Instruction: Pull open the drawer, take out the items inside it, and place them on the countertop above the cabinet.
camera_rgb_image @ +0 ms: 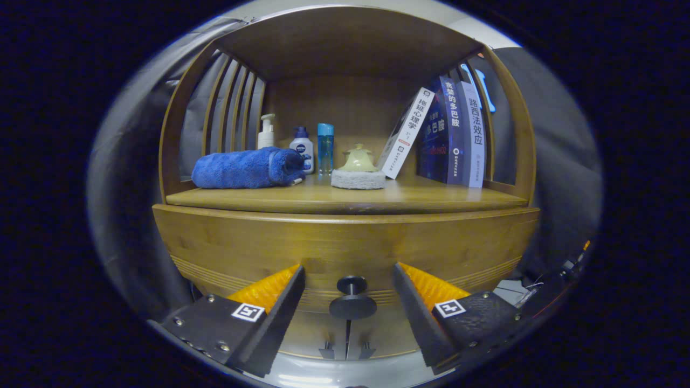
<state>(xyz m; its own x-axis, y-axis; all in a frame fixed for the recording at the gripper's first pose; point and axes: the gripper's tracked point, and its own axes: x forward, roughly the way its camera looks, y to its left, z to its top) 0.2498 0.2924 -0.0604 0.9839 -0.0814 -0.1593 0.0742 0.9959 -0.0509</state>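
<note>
Fingers point(294, 302) wide open, holding nothing, one on each side of the small round knob point(352, 302). Knob right between them, not touched by either one. Sticks out from the drawer point(345, 242), a wide brown wooden front, shut tight. Above the drawer, the wooden tabletop point(431, 199) of the cabinet, under a wooden roof with thin bars at both sides. Near the front on the left side of the tabletop, a rolled blue towel point(245, 168) lying flat. Beside the towel, near the middle, a little pale lidded pot point(358, 159) sitting on a round grey pad point(358, 180). Behind the towel, three bottles standing up: a white pump bottle point(266, 132), a white bottle with a blue cap point(302, 146) and a clear blue bottle point(325, 148). Over on the right, books point(455, 134), one white book point(405, 132) leaning against the others. Cannot tell what is inside the drawer.
</note>
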